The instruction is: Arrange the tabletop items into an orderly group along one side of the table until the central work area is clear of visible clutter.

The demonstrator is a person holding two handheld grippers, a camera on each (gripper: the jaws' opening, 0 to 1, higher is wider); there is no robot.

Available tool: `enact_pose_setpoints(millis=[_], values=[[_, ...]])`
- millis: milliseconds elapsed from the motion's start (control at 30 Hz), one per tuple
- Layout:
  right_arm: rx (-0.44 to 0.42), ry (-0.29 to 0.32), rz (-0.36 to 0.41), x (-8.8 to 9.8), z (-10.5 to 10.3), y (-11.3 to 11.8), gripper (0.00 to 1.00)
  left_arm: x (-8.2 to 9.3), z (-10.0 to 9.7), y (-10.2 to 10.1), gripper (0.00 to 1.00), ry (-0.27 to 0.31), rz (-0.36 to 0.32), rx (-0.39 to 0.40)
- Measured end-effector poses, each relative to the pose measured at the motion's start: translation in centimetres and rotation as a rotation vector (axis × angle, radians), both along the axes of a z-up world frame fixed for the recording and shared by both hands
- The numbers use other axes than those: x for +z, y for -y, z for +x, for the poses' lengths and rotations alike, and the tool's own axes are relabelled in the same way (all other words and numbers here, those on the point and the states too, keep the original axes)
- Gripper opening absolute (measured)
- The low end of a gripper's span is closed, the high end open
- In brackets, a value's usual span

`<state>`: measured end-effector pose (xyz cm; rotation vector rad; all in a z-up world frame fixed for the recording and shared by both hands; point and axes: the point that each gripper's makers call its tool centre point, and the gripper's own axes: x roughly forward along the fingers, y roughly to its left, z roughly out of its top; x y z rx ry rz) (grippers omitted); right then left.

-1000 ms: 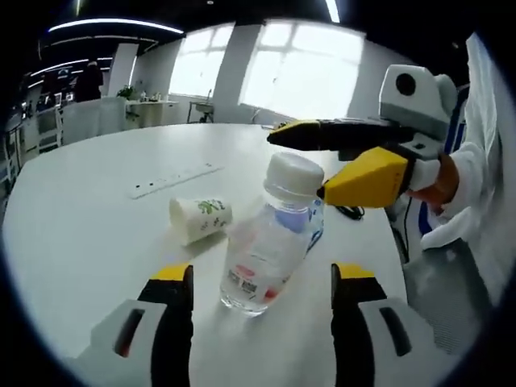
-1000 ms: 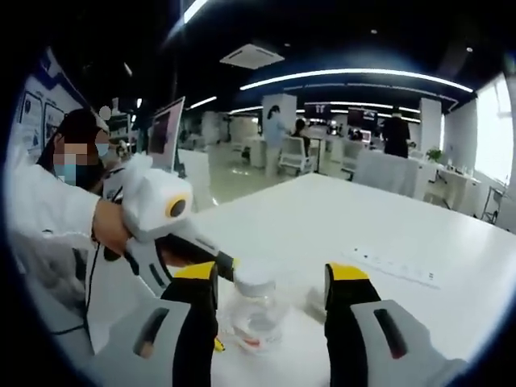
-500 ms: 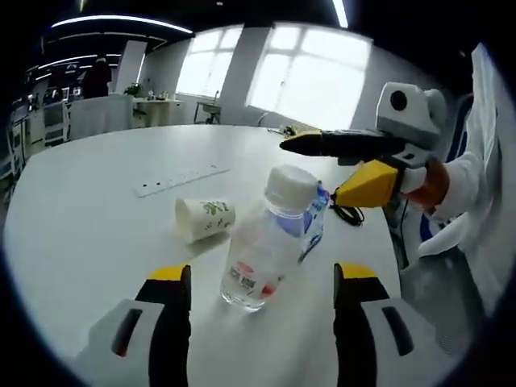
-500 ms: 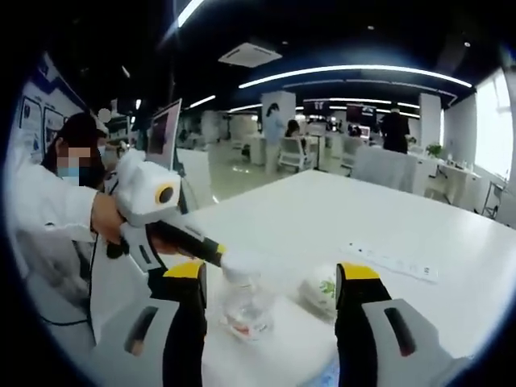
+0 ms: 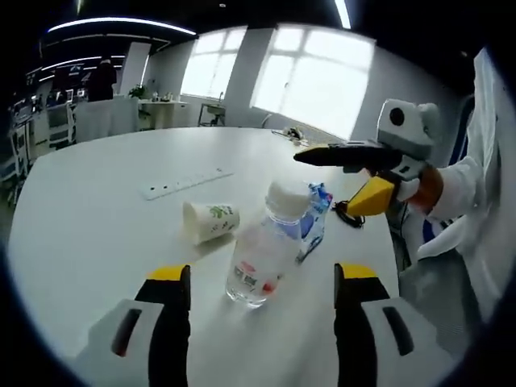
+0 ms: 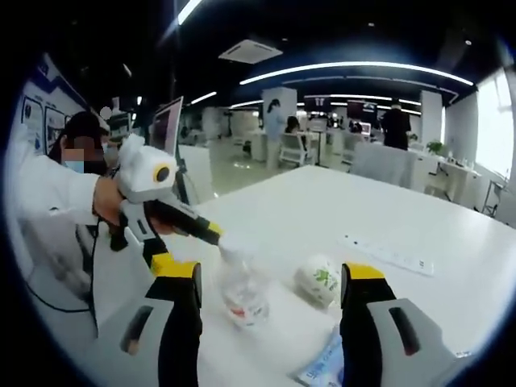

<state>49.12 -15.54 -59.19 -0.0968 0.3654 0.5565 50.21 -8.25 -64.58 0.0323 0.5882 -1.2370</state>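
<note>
Left gripper view is showing both grippers (image 5: 262, 278) (image 6: 270, 278) spread, gripping nothing; the upright bottle (image 5: 262, 254) risks toppling onto the cup (image 5: 210, 220) if clipped.

White table (image 5: 97, 234) carries bottle (image 5: 262, 254), cup (image 5: 210, 221), packet (image 5: 313, 219), power strip (image 5: 185, 182).

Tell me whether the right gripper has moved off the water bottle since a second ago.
Yes. In the left gripper view the right gripper has drawn back from the water bottle, up and away past the blue packet; the bottle stays beside the fallen paper cup.
</note>
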Motion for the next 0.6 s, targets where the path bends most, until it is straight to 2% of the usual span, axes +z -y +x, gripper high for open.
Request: enact_pose_setpoints(millis=[267,600], values=[[-0.003,-0.027,-0.009,-0.5,-0.9,1.2,0.68,1.1,-0.4,-0.2,0.75,0.018,0.014,-0.003],[-0.032,-0.026,-0.023,-0.4,-2.2,3.4,0.67,2.6,-0.2,-0.4,0.76,0.028,0.032,-0.001]])
